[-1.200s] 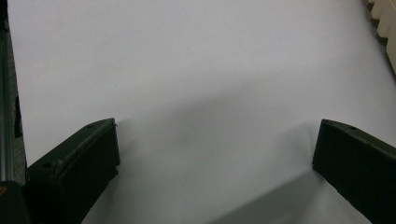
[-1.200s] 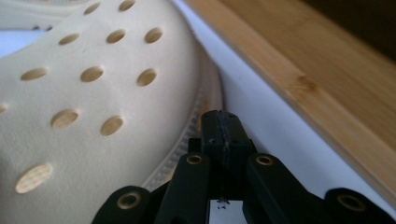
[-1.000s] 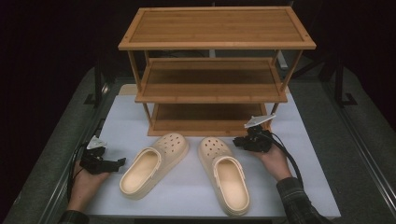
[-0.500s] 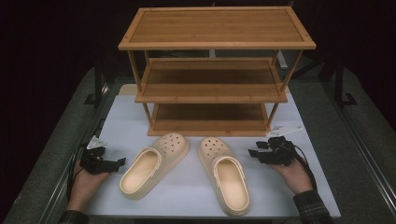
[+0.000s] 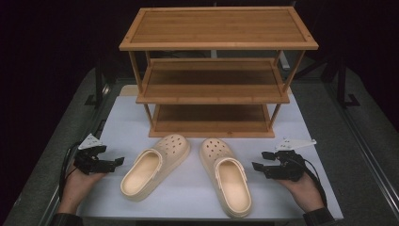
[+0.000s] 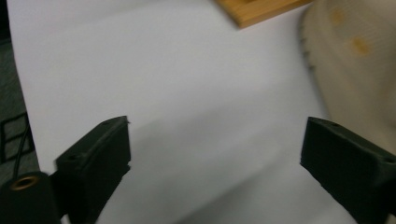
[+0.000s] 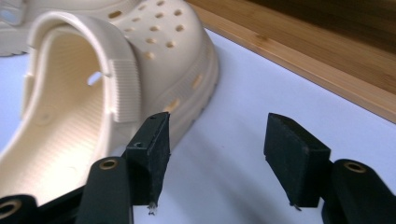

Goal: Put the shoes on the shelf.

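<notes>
- The right gripper (image 5: 258, 160) has pulled away from the toe of the right clog (image 5: 226, 174), where it sat a second ago, out toward the right edge of the white mat (image 5: 301, 127). Its jaws have just been opening, and in the right gripper view they stand apart with nothing but mat between them; the clog lies just to their left, untouched.
- The left gripper (image 5: 118, 161) has barely shifted, hovering near the heel side of the left clog (image 5: 155, 165). Its jaws have just been closing a little, yet they are wide apart and empty in the left gripper view.
- Both clogs lie side by side on the mat, toes pointing at the bottom shelf of the wooden rack (image 5: 211, 117), neither of them gripped.
- My read: the right clog has just been let go after a nudge into line. The pair looks straightened, and lifting a clog onto the rack would seem the next job.
</notes>
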The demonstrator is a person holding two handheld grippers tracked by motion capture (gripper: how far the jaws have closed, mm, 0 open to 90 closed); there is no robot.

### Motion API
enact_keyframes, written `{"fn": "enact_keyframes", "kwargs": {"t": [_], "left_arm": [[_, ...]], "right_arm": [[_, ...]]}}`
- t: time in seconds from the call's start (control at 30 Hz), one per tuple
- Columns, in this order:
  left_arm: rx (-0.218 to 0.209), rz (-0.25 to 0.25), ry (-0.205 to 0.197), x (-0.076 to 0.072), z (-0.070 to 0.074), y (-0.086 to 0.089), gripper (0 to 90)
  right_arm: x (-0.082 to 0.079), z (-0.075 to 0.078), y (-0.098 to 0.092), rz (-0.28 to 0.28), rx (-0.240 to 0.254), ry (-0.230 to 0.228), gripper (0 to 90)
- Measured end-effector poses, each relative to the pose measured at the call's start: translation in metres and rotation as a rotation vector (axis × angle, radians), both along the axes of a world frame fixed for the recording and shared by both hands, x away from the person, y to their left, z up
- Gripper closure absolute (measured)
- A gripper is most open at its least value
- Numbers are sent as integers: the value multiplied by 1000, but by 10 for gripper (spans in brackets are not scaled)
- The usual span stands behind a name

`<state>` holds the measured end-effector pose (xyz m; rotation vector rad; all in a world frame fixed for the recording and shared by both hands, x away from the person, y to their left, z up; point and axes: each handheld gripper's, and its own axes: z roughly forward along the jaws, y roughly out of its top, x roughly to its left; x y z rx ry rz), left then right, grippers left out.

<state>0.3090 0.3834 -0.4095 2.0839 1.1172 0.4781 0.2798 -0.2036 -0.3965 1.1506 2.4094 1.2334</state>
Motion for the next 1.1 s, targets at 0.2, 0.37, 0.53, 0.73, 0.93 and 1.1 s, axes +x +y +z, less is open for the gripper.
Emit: {"fn": "enact_keyframes", "kwargs": {"t": [0.2, 0.37, 0.53, 0.73, 0.93, 1.1], "left_arm": [[-49, -90, -27, -11, 19, -15, 148], [-65, -172, -27, -15, 28, -31, 151], [-60, -226, -31, -15, 31, -48, 154], [-58, -283, -18, -11, 29, -63, 252], [-51, -316, -17, -3, 27, -75, 354], [-41, -326, -21, 5, 25, -82, 439]], "right_arm": [[-4, 4, 9, 31, 29, -8, 389], [-5, 6, 16, 58, 48, -5, 388], [-7, 7, 24, 85, 60, -6, 385], [-7, 7, 32, 106, 61, -2, 386], [-7, 6, 37, 111, 56, 4, 382], [-6, 6, 37, 109, 56, 5, 381]]}}
